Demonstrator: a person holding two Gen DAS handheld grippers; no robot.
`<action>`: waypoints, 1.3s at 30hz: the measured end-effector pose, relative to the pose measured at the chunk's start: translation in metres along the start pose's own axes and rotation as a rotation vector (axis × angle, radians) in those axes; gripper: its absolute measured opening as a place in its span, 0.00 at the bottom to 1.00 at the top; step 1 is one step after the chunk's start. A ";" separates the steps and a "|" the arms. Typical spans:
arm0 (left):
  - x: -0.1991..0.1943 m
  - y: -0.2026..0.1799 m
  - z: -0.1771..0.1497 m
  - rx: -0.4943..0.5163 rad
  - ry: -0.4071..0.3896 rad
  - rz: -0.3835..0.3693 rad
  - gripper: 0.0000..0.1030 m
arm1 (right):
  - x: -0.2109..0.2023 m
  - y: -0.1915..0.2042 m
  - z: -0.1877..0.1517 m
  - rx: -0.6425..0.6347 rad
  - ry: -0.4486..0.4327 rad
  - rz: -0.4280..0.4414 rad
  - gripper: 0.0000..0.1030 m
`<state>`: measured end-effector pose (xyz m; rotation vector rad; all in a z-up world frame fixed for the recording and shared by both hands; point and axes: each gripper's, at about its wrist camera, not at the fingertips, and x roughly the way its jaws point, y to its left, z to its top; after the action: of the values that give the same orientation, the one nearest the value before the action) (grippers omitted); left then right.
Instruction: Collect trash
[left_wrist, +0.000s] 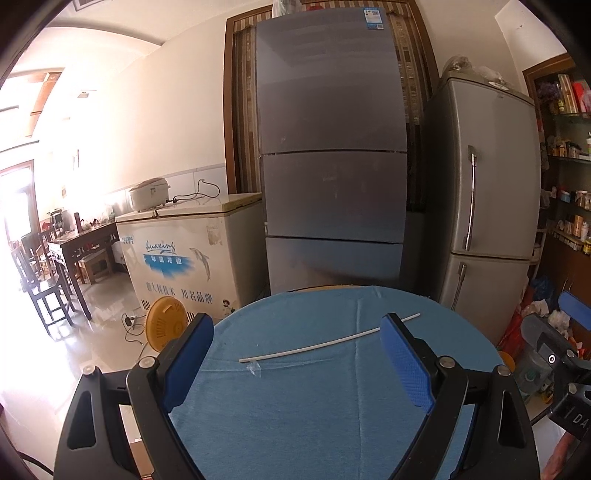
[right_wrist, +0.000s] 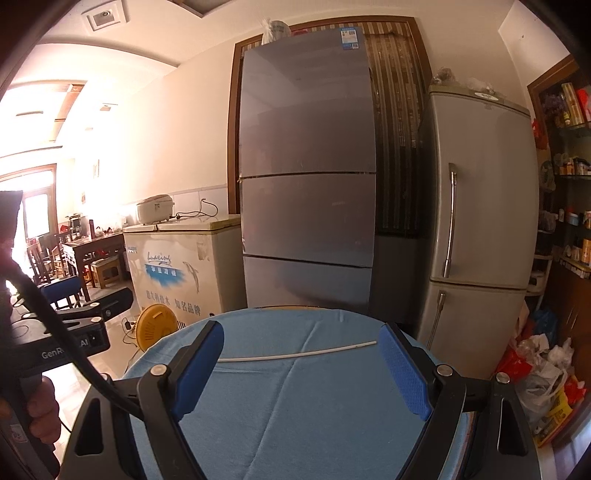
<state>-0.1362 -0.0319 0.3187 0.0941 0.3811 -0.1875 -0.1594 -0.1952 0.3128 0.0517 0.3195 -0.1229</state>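
Note:
A long thin white straw (left_wrist: 325, 344) lies across the far half of a round table under a blue cloth (left_wrist: 314, 406). A small scrap of clear plastic (left_wrist: 255, 368) lies at the straw's left end. My left gripper (left_wrist: 297, 332) is open and empty, held above the near side of the table with the straw beyond its fingertips. My right gripper (right_wrist: 301, 339) is open and empty too, and the straw (right_wrist: 295, 355) lies across the cloth (right_wrist: 295, 413) between and beyond its blue pads. The right gripper also shows at the right edge of the left wrist view (left_wrist: 561, 354).
Behind the table stand a tall grey fridge (left_wrist: 332, 147), an older silver fridge (left_wrist: 487, 184) and a white chest freezer (left_wrist: 184, 251) with a rice cooker on top. A yellow fan (left_wrist: 166, 328) lies on the floor. Bags of clutter (right_wrist: 543, 373) sit at the right.

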 end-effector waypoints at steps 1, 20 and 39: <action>-0.003 -0.001 -0.001 0.002 -0.004 0.003 0.89 | -0.002 0.001 0.000 -0.002 -0.004 0.000 0.86; -0.001 -0.007 -0.001 0.021 0.002 0.029 0.96 | -0.009 -0.007 -0.005 0.015 -0.009 0.019 0.86; 0.035 -0.002 -0.005 0.031 0.068 0.030 0.96 | 0.037 -0.005 -0.010 0.026 0.063 0.035 0.86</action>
<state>-0.1063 -0.0388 0.3006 0.1369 0.4439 -0.1605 -0.1282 -0.2035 0.2918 0.0873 0.3793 -0.0913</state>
